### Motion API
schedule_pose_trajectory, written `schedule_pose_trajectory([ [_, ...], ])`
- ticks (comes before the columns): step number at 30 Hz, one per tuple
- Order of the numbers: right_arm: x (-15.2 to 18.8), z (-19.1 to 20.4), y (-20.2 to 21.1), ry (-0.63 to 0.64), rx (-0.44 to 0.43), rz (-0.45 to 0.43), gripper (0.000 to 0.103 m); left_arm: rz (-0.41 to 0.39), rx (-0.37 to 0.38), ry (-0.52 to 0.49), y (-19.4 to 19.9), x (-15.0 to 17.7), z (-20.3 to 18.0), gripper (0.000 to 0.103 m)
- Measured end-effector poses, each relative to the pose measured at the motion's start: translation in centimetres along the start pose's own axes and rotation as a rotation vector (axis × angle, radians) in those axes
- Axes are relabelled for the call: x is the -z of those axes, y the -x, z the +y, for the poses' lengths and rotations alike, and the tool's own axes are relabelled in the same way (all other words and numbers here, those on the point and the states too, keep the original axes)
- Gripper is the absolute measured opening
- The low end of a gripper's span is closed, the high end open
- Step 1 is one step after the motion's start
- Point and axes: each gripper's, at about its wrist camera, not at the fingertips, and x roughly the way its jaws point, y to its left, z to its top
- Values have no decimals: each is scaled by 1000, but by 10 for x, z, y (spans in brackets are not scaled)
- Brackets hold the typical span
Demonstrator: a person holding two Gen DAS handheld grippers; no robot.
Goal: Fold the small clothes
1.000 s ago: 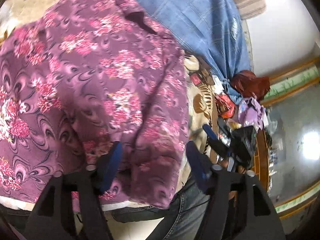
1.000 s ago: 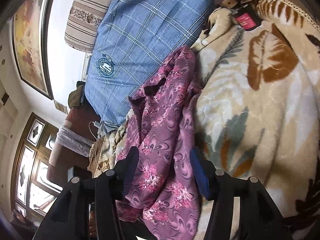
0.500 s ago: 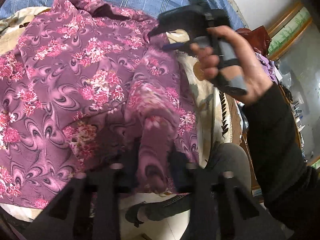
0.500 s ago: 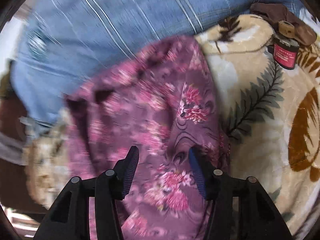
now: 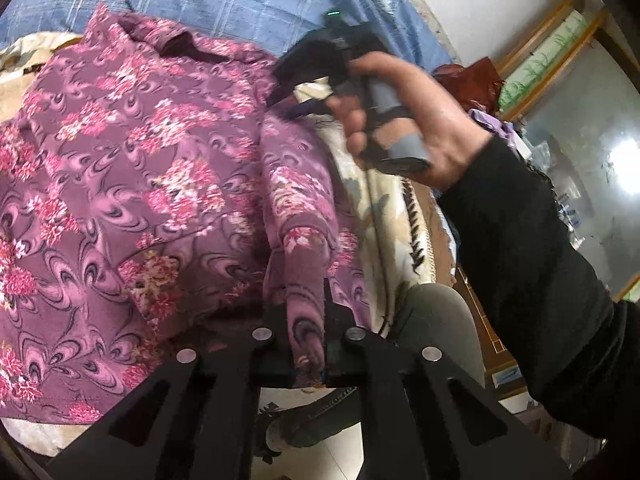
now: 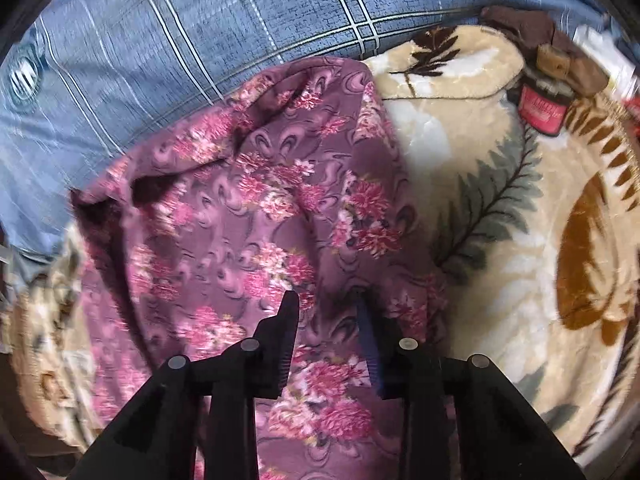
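The purple fleece garment with pink floral print (image 5: 152,184) lies spread on the cream plush blanket with brown and green leaf pattern (image 6: 500,208), its collar end up against the blue plaid cushion (image 6: 200,32) that runs along the blanket's far side. A narrow fold at the garment's near edge rises off the blanket and passes between the fingers of the left gripper (image 5: 306,344), whose jaws are closed tight on that fold.

In the right wrist view the right gripper (image 6: 328,340) sits over another part of the same garment. Its fingers are apart, with a raised ridge of the purple fabric between them; the fabric reaches both fingers, but the jaws are not pressed together, so it reads as open around the cloth. In the left wrist view the same gripper (image 5: 312,68) shows near the garment's far edge, beside the blue cushion, held by the person's right hand (image 5: 412,120) in a black sleeve.

On the blanket's far corner, beside the cushion, stands a small dark jar with a red label (image 6: 540,104), touching a brown bundle (image 6: 532,36) whose make cannot be told.
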Motion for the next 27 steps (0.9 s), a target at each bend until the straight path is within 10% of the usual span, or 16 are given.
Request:
schedule_pose_trajectory([
  [5,-2,9,-11,50,72,32,25,-3,34,-33,-1,0,-7,4],
  [8,-4,8,-14,84,108,43,3,-1,29,-37,-2,0,-7,4],
  [18,-19,17,67,110,-166,-116,2,-116,125,113,58,-22,24,4],
  [27,-29,122,18,272,-216,-45,2,-127,22,314,60,-8,111,4],
])
